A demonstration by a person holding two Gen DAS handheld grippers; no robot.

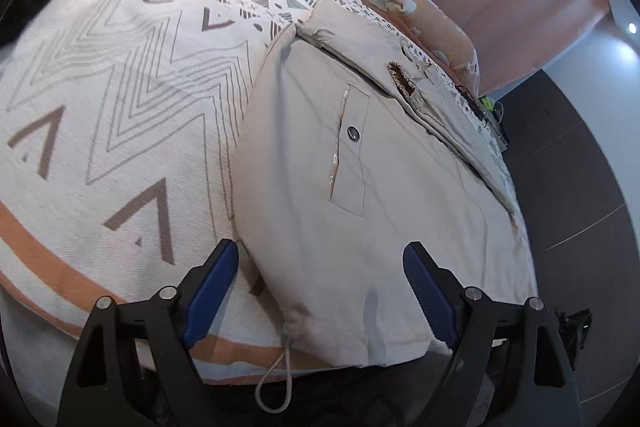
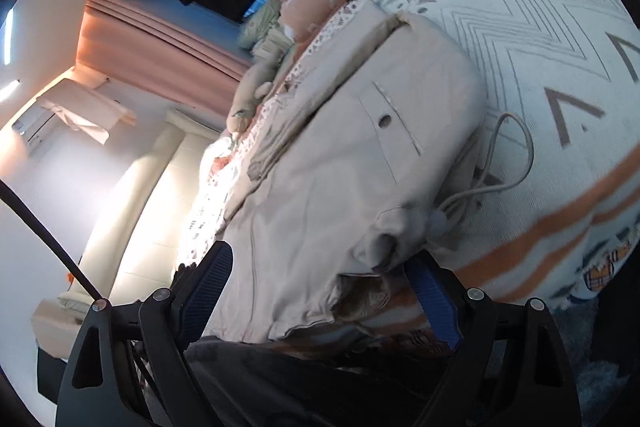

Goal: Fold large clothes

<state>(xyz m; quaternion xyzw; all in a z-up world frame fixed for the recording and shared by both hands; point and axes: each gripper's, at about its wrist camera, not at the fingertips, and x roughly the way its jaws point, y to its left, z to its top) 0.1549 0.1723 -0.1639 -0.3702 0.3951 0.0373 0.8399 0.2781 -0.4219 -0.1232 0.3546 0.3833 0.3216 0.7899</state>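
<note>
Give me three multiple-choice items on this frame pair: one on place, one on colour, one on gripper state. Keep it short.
1. Where does the beige coat lie?
A. on the patterned bedspread, along the bed's edge
B. on the floor
C. on a hanger

2. What colour are the gripper finger pads?
A. red
B. blue
C. yellow

3. How does the left gripper stand?
A. shut on the drawcord
B. shut on a pillow
C. open, fingers apart over the coat's hem

Key: 1 A, the coat rests flat on the bedspread. 2 B, both views show blue pads. 3 C, a wide gap shows between the fingers, and the cord hangs free.
</note>
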